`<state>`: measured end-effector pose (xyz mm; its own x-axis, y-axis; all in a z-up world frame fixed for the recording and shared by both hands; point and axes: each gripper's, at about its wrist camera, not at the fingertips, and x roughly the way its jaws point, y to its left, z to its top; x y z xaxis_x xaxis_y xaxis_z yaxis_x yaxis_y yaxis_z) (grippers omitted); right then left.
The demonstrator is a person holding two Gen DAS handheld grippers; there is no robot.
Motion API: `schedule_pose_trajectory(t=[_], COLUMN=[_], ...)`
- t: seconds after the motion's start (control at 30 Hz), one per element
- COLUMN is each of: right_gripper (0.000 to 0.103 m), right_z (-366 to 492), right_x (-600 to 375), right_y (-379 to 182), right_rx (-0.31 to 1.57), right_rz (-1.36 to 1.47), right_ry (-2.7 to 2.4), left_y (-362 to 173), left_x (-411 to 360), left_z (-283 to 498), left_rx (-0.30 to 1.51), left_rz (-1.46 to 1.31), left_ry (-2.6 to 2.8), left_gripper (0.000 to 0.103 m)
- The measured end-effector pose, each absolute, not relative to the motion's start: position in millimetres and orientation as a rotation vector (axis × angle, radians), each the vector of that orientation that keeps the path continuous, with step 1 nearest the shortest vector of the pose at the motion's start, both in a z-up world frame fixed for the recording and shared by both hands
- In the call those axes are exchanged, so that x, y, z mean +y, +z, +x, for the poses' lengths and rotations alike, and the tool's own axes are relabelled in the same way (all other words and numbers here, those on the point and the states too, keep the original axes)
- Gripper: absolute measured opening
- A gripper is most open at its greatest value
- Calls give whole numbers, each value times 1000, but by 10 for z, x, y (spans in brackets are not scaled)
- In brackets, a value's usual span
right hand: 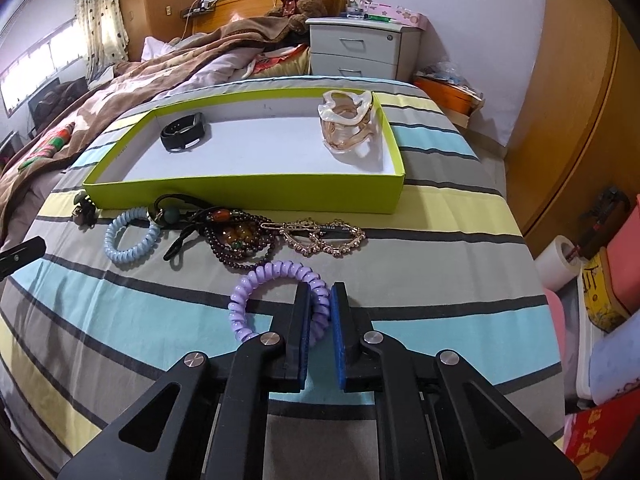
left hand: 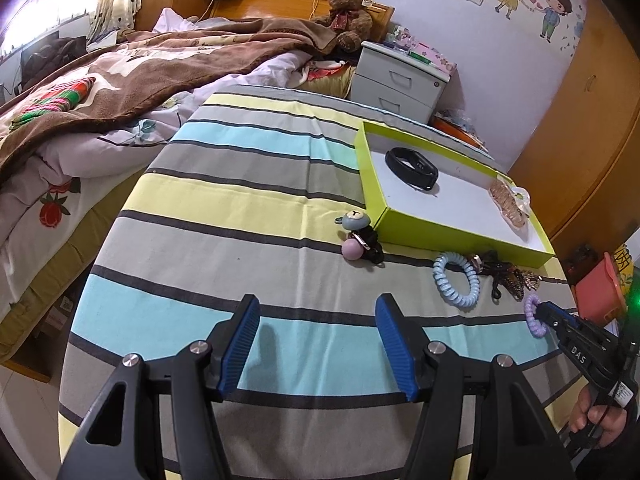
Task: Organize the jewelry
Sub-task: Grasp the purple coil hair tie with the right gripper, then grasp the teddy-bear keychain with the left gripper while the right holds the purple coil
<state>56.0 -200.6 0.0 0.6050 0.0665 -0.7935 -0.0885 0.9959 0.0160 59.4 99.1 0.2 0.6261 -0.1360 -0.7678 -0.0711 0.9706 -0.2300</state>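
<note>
I see my right gripper (right hand: pixel 320 304) pinching the purple hair tie (right hand: pixel 256 280) | my left gripper (left hand: pixel 318 320) wide, empty | tray (right hand: pixel 248 190) beyond.

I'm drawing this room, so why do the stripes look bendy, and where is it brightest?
Left wrist view: the fisheye lens bows the striped cloth and darkens the corners; the window glares white. Right wrist view: same bending, the window is washed out, and the green box casts a soft shadow toward the camera; the purple coil hair tie looks sharp.
</note>
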Motion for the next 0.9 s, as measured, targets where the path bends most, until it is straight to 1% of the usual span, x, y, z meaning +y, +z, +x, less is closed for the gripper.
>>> schedule_pose_trajectory(t=[0.5, 0.9], right_gripper=[10, 10], right_z=[427, 458], right_x=[-2153, -2193], right_y=[246, 224], right_rx=[832, 836], right_rz=[60, 81], right_ry=[119, 132], left_y=[-32, -100], left_x=[888, 691], left_z=[896, 1201], left_rx=[927, 945], left_rz=[-227, -169], left_ry=[-46, -41], left_gripper=[62, 62])
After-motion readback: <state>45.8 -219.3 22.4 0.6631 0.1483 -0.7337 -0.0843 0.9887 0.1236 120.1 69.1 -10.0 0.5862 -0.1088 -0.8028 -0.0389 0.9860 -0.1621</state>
